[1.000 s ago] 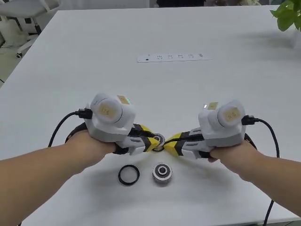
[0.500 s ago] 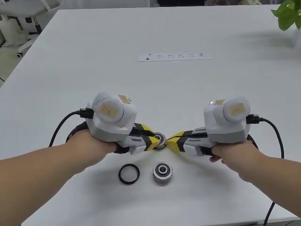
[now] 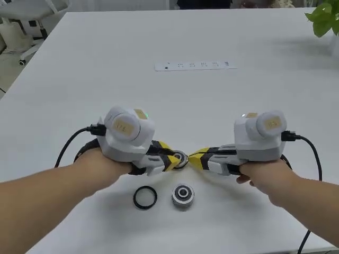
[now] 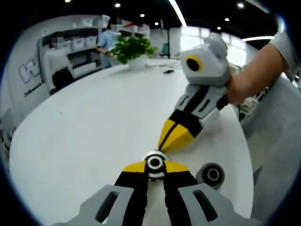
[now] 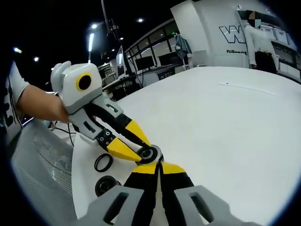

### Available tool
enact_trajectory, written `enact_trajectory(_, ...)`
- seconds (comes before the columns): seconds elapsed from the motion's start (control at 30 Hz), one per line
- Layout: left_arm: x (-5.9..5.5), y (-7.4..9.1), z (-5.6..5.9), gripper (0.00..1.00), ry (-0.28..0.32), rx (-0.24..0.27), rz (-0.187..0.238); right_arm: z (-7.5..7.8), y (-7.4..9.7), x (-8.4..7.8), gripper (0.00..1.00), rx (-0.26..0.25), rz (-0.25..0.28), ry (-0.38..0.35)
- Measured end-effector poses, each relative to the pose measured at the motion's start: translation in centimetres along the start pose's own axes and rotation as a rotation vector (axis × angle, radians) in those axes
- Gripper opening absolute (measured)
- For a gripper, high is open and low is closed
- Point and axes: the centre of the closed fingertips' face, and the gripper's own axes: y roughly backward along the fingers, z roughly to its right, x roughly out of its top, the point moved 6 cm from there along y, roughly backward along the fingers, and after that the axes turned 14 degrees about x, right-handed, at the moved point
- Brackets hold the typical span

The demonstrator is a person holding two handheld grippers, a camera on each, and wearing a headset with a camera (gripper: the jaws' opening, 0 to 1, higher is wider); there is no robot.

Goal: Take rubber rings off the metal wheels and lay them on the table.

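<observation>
Metal wheel [image 4: 154,162] sits clamped in the left claw [image 4: 155,168], the right claw [image 5: 158,165] closed at its rim; with one rubber ring [image 3: 144,197] already lying loose, this wheel's probably needs peeling off next.

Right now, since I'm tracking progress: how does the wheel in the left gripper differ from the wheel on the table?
The held wheel is clamped in the left gripper; the loose wheel lies flat on the table, beside a black ring. The right gripper meets the held wheel with its tips; nothing touches the loose wheel. Both are round and silvery.

Large "W" [image 5: 229,34] on the wall [image 5: 207,23]; lettering beneath illegible.
</observation>
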Motion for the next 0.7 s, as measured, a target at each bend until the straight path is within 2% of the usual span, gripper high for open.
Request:
enact_trajectory(0.07, 0.0, 0.0, 0.0, 0.12, -0.004, 0.001, -0.001, -0.1, 0.0, 0.3, 0.0, 0.002, 0.013, 0.004)
enact_trajectory(0.7, 0.1, -0.1, 0.1, 0.11, -0.002, 0.019, -0.006, -1.2, -0.2, 0.8, 0.0, 0.012, 0.012, -0.002)
